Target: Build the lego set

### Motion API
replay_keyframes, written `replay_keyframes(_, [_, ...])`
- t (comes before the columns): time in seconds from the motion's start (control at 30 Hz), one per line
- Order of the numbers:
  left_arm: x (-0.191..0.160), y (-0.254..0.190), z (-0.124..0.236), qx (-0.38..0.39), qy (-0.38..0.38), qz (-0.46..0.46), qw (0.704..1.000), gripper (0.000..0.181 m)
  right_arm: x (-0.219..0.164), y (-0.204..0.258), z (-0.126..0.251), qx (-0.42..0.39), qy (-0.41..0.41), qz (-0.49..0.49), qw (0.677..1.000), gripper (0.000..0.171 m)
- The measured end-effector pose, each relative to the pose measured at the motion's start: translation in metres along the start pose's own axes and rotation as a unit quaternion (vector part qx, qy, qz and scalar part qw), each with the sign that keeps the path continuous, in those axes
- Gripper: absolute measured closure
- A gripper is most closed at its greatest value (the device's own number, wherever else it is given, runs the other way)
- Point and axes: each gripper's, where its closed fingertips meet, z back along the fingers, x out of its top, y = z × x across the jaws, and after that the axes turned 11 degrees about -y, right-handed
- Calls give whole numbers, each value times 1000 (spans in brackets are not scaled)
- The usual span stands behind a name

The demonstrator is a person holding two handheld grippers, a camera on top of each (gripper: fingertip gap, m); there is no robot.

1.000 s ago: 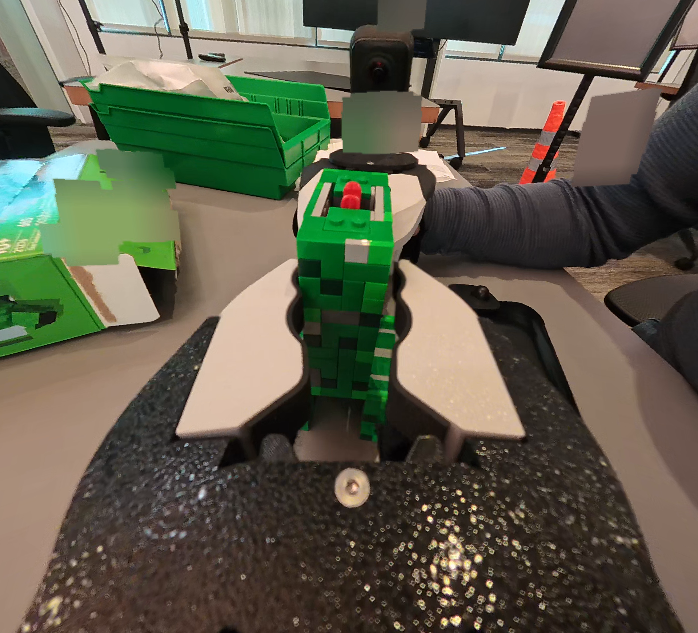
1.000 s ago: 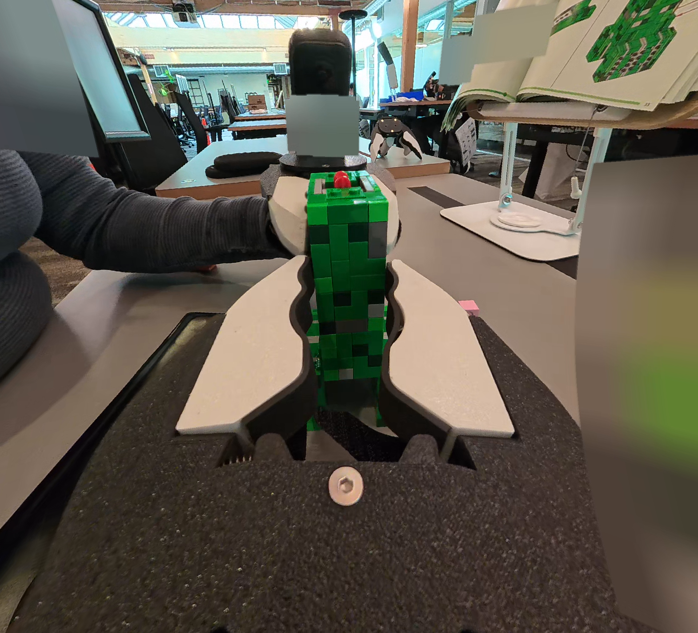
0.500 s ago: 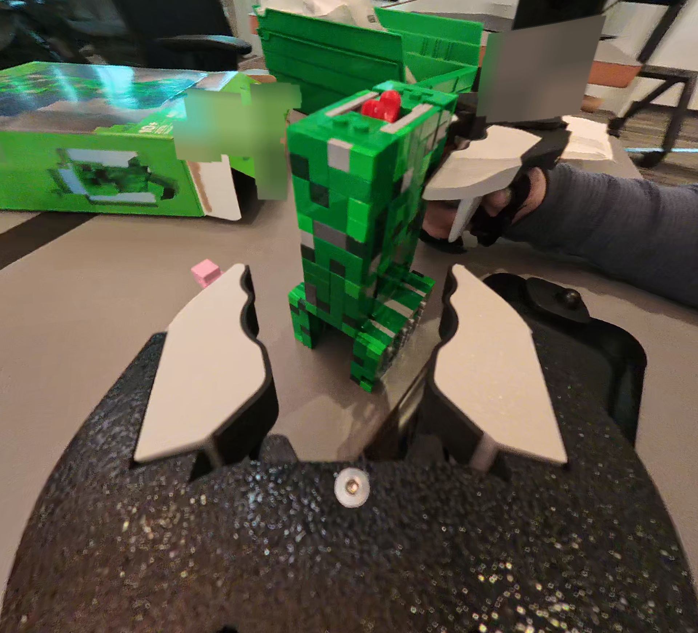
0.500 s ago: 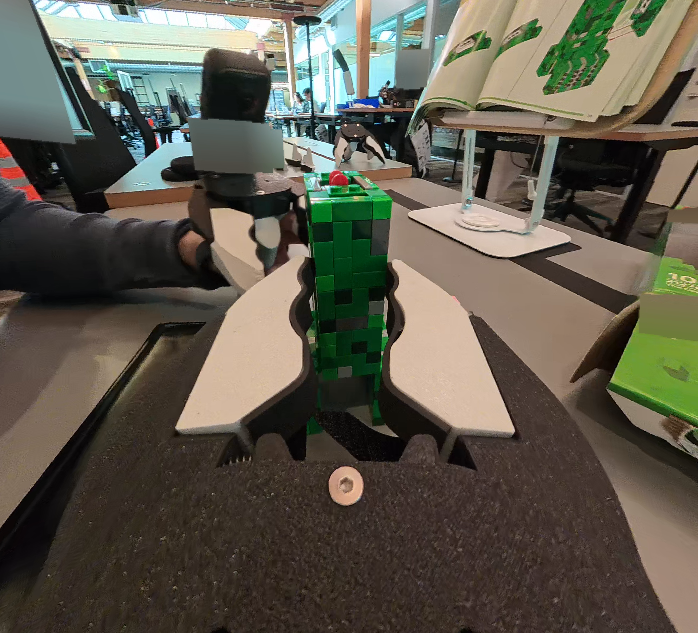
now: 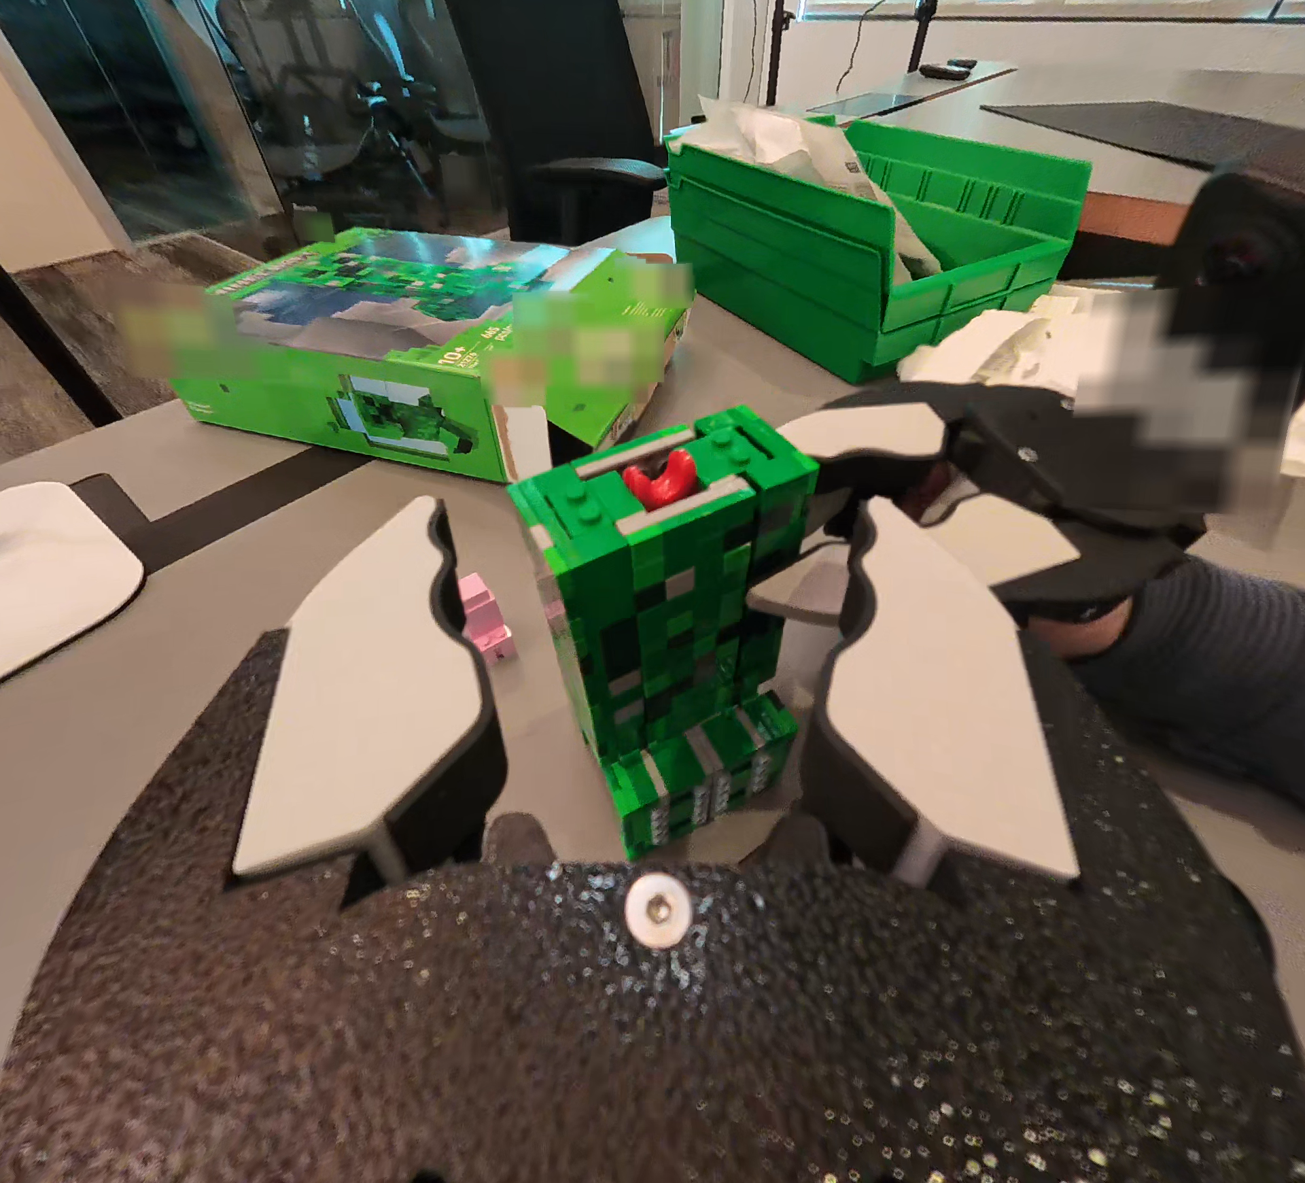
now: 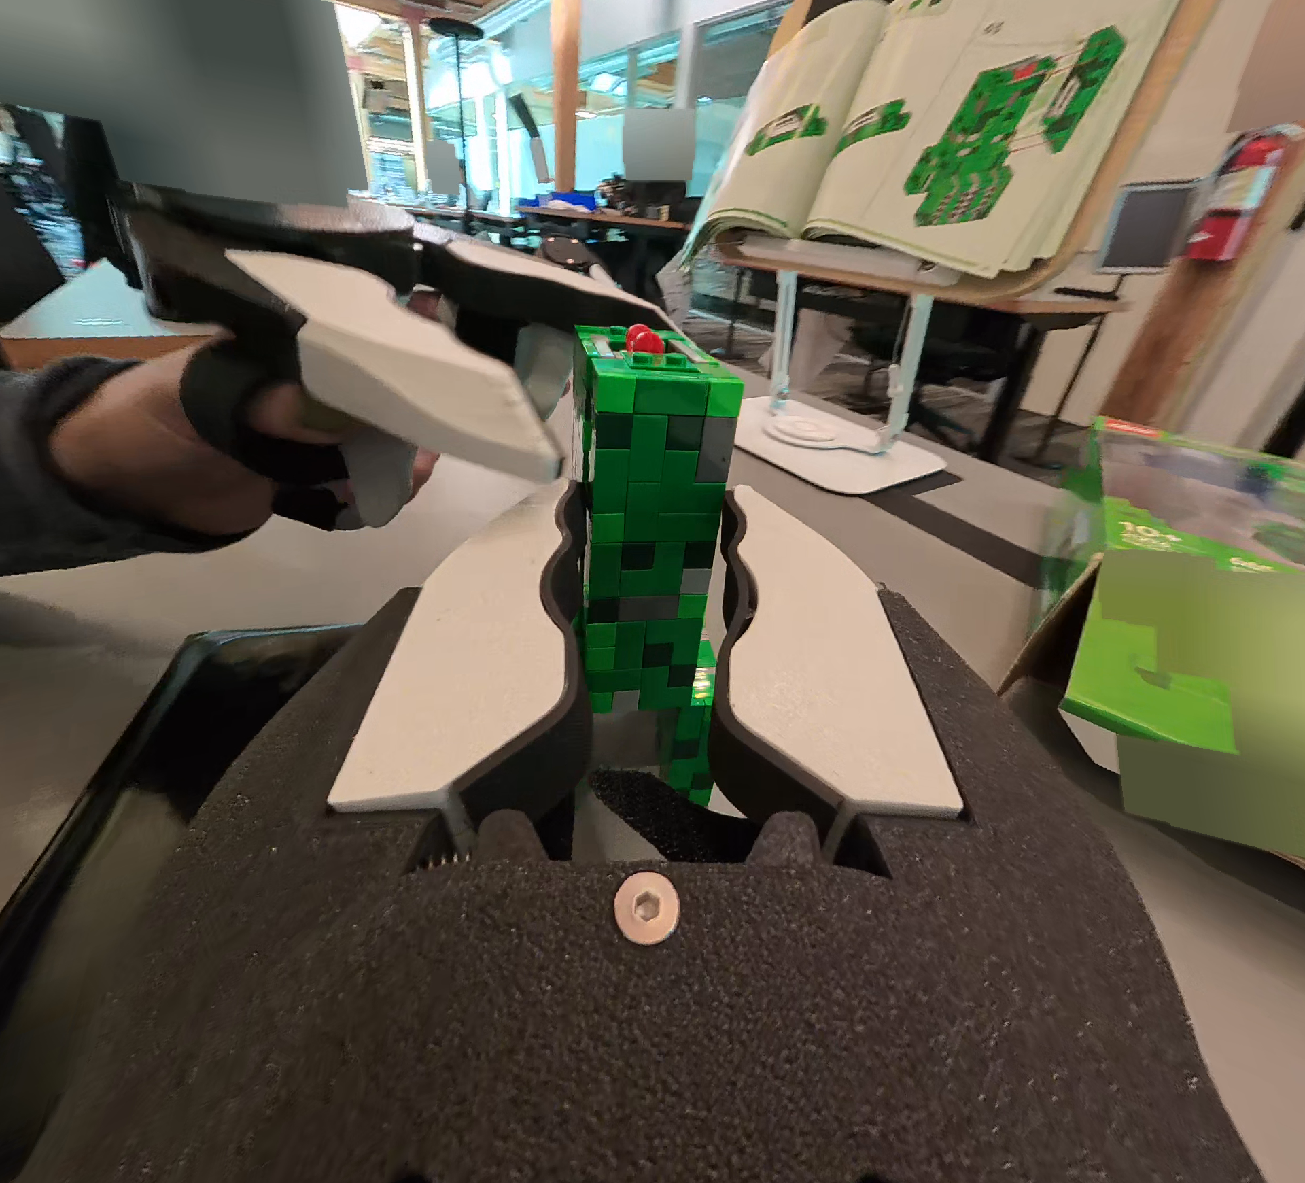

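Observation:
A tall green lego figure (image 5: pixel 671 619) with grey and dark patches stands on the grey table, with a red piece (image 5: pixel 660 485) in its open top. My left gripper (image 5: pixel 650 513) is open, its fingers wide on either side of the figure and not touching it. My right gripper (image 6: pixel 650 499) is shut on the figure's (image 6: pixel 650 443) middle. In the left wrist view the right gripper (image 5: pixel 777 520) comes in from the right. In the right wrist view the left gripper (image 6: pixel 554 425) hovers at the figure's upper left.
A small pink piece (image 5: pixel 484 619) lies left of the figure. The green set box (image 5: pixel 395 365) and a green bin (image 5: pixel 847 259) holding bags stand behind. An open instruction book (image 6: pixel 918 125) rests on a white stand (image 6: pixel 833 443). A black tray (image 6: pixel 141 725) is under my right gripper. Less than 4 cm separates the two grippers' tips. The small pink piece (image 5: pixel 484 619) is about equally far from each gripper, around 12 cm.
My left gripper let go of the figure, opened wide and swung round to another side of it. My right gripper stays shut on the figure.

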Motion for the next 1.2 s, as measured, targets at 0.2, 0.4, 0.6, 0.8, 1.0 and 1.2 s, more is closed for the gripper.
replay_keyframes(0.2, [-8,4,-4,3,57,7,998,83,1,6,-5,-30,1,67,997,134])
replay_keyframes(0.4, [-14,-1,-3,-29,86,21,996,98,0,7,-8,-45,9,84,995,133])
replay_keyframes(0.6, [-14,0,-2,-67,87,16,994,98,-2,7,-8,-35,12,69,997,123])
replay_keyframes(0.8, [-13,-5,1,-156,78,8,985,99,15,2,6,17,-15,17,1000,97])
replay_keyframes(1.0, [-13,-14,5,-267,65,-1,961,99,27,11,9,174,21,-93,980,96])
replay_keyframes(1.2, [-13,-16,6,-338,63,3,939,99,15,10,-11,259,74,-110,957,91])
